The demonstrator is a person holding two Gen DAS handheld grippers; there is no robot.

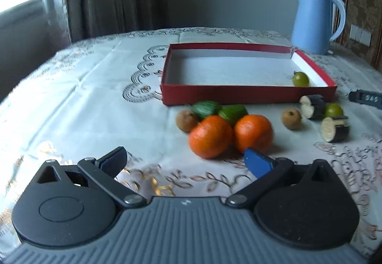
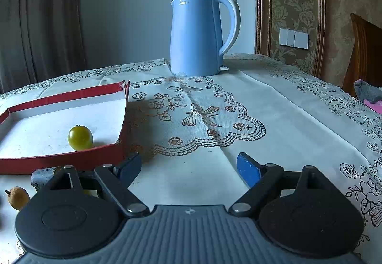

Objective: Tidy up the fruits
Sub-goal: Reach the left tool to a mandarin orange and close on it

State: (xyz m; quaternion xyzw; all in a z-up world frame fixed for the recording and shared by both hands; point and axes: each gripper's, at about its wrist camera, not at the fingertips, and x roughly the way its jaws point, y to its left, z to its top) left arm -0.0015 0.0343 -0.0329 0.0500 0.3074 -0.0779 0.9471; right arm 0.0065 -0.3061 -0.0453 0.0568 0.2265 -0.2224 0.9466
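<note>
**In the red tray, one fruit of many: sorting barely begun**

Inside the red tray (image 1: pixel 248 94), near its right-hand corner, lies a single small green fruit (image 2: pixel 80 137); the rest of the white floor is bare. Judged from this, only the first item is placed. Just in front of the tray's near wall, on the patterned tablecloth (image 1: pixel 71 96), the remaining fruit sits in a loose cluster: two oranges (image 1: pixel 211 137) touching each other, two dark green fruits (image 1: pixel 206 109) behind them, and a brown fruit (image 1: pixel 186 120) at their left. A second brown fruit (image 1: pixel 291 118) lies a little apart to the right, and beyond it another small green fruit (image 1: pixel 333 110) sits between the two fingers (image 1: pixel 335 129) of the right gripper. All of these appear still to be moved. The left gripper (image 1: pixel 186 161) hovers near the oranges with jaws spread wide and nothing between them. The right gripper (image 2: pixel 188 168) is also wide open; its own view shows only cloth between the blue pads. A blue kettle (image 2: pixel 197 34) stands behind the tray, well clear of the fruit.
</note>
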